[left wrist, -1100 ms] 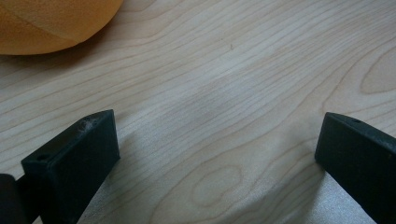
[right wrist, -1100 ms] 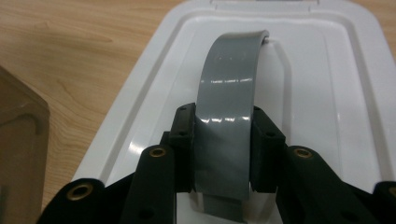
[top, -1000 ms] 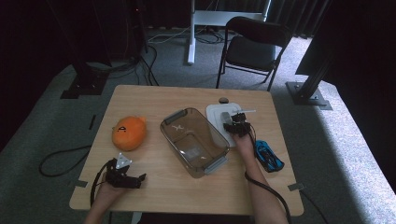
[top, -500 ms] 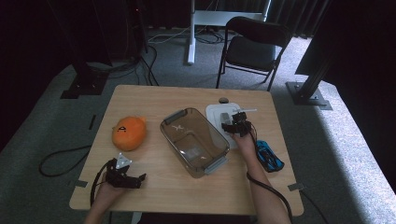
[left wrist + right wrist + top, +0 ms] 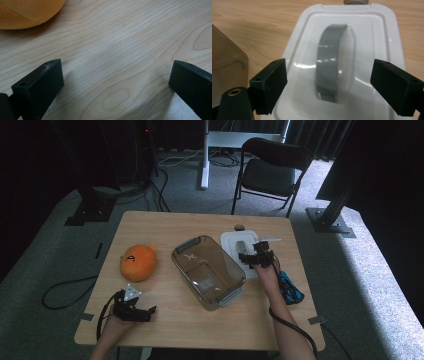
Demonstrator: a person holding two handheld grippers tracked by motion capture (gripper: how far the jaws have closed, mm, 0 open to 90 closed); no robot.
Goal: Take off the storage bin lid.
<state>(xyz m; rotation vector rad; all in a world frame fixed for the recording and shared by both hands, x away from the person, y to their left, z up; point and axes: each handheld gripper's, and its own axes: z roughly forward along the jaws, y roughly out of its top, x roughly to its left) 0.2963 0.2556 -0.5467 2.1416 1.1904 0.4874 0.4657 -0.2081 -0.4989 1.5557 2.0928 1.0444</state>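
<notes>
While the right gripper [image 5: 248,257] hovers over the white lid [image 5: 352,62], its fingers [image 5: 268,82] have just opened wide, straddling the grey handle [image 5: 332,62] untouched. Lid lies flat on the tabletop [image 5: 165,227] beside the clear container [image 5: 207,270], long axis pointing away from the person.

Grey carpet floor [image 5: 370,285], black chair [image 5: 272,167] behind wooden table [image 5: 165,222]; surroundings dark, perhaps curtains.

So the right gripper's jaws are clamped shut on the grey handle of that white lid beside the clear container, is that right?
Not quite. The right gripper is over the grey handle of the white lid, but the right gripper view shows its jaws standing wide open on either side, having just opened. The lid does lie beside the clear container.
</notes>
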